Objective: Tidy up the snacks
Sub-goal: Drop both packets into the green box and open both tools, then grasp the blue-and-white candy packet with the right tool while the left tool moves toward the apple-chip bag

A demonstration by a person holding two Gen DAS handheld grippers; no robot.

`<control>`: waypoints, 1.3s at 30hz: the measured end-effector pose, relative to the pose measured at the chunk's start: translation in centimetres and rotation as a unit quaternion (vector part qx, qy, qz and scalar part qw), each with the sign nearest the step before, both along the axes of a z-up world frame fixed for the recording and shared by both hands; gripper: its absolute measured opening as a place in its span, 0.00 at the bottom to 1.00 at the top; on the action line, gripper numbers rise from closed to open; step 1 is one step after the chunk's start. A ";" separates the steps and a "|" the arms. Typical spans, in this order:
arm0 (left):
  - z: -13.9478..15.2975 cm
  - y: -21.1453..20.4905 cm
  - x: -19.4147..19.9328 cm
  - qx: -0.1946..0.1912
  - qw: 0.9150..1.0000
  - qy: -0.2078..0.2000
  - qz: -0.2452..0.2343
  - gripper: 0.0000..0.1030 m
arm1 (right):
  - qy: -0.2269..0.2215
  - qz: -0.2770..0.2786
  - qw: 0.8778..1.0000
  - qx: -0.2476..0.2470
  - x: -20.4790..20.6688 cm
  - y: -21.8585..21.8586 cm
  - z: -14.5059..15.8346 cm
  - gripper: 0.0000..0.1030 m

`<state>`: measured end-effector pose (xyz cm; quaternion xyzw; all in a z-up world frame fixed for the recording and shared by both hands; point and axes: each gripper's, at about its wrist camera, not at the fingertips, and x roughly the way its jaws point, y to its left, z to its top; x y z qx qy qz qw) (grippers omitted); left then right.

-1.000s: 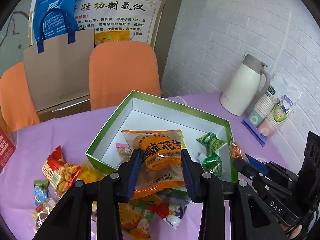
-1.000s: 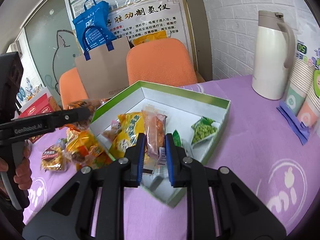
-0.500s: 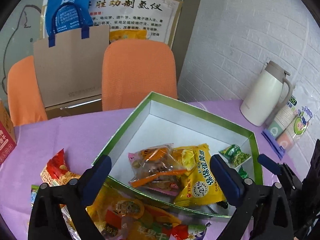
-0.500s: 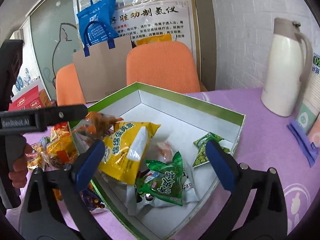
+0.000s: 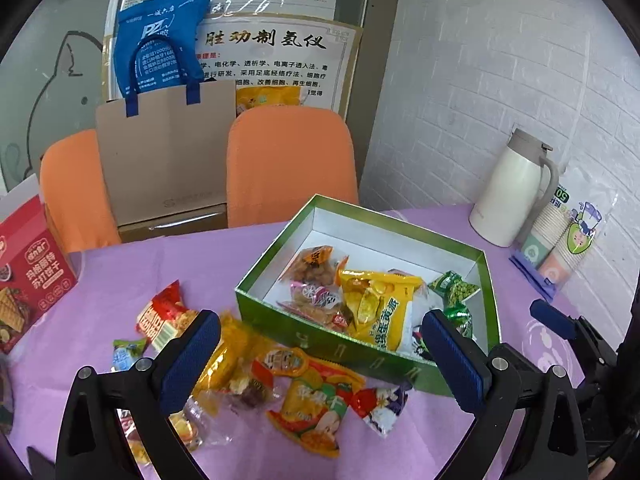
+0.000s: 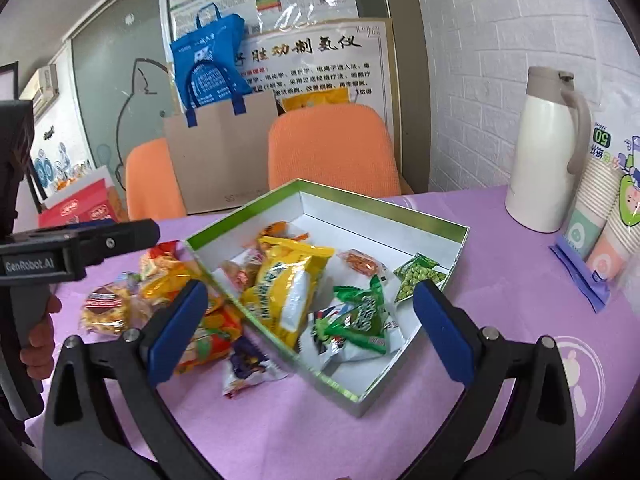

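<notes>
A green box (image 5: 352,350) with a white inside sits on the purple table and holds several snack packets, among them a big yellow packet (image 5: 380,308), (image 6: 286,280) and a green pea packet (image 6: 420,276). More packets lie loose on the cloth left of the box (image 6: 256,204), such as a red-and-yellow one (image 5: 162,320) and an orange fruit packet (image 5: 316,404). My left gripper (image 5: 320,360) hangs open above the loose packets at the box's near wall, nothing in it. Over the box's near corner my right gripper (image 6: 310,332) is open and holds nothing.
A white thermos jug (image 5: 512,192) and a sleeve of paper cups (image 5: 560,236) stand at the right by the brick wall. A red snack carton (image 5: 28,268) is at the left. Orange chairs (image 5: 288,168) with a cardboard bag (image 5: 168,160) line the far edge.
Both grippers let go of their packets, which now lie in the box, and opened wide. Both have pulled back and up from the box.
</notes>
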<state>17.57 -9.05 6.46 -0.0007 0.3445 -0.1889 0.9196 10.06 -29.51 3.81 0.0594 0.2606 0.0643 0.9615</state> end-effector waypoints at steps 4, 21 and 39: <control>-0.3 1.5 -3.0 0.017 1.000 0.007 0.009 0.99 | -0.003 0.003 1.000 0.002 -2.3 1.0 0.4 0.99; -7.7 9.2 -11.9 -0.023 0.996 0.064 0.057 0.99 | 0.066 0.024 0.995 0.069 -6.3 3.3 -5.4 0.99; -10.2 12.9 -11.2 -0.058 0.991 0.090 0.083 0.99 | 0.123 -0.036 0.988 0.087 -0.4 5.9 -7.0 0.92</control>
